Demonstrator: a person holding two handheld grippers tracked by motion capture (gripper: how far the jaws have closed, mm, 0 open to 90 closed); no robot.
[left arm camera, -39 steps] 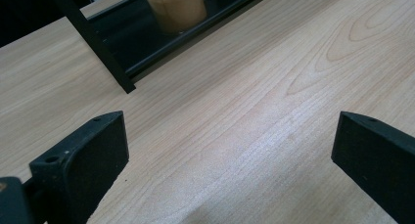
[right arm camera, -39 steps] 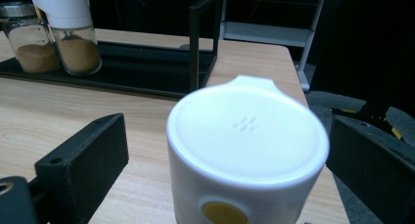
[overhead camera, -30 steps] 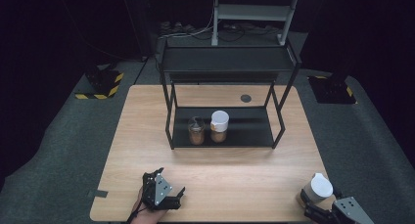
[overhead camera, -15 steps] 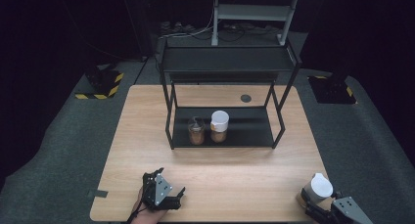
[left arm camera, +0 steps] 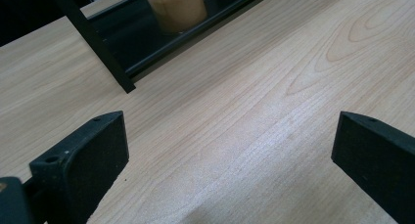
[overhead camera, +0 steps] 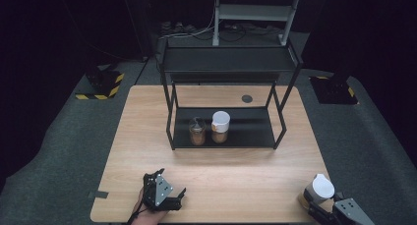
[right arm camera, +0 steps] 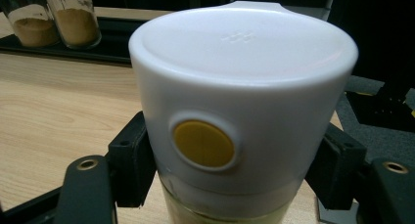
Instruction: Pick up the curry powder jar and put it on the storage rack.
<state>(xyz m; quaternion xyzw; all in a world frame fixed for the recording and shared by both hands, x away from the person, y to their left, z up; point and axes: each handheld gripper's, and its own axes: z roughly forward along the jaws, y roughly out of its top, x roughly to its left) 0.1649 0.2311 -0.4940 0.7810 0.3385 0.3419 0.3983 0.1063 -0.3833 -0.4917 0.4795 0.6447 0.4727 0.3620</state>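
Since the earlier frame, right gripper [right arm camera: 225,185] jaws have been closing onto the white-lidded glass spice jar [right arm camera: 240,101] at the wooden bench's [overhead camera: 221,181] near right corner; they now clamp it just below the lid. Grasp step complete; lifting comes next, probably toward the black metal shelf rack [overhead camera: 226,131]. Left gripper [left arm camera: 225,160] jaws stand wide, empty.

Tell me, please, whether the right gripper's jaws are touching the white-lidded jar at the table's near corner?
Touching. In the right gripper view the right gripper has both jaws pressed against the white-lidded jar, no gap either side.
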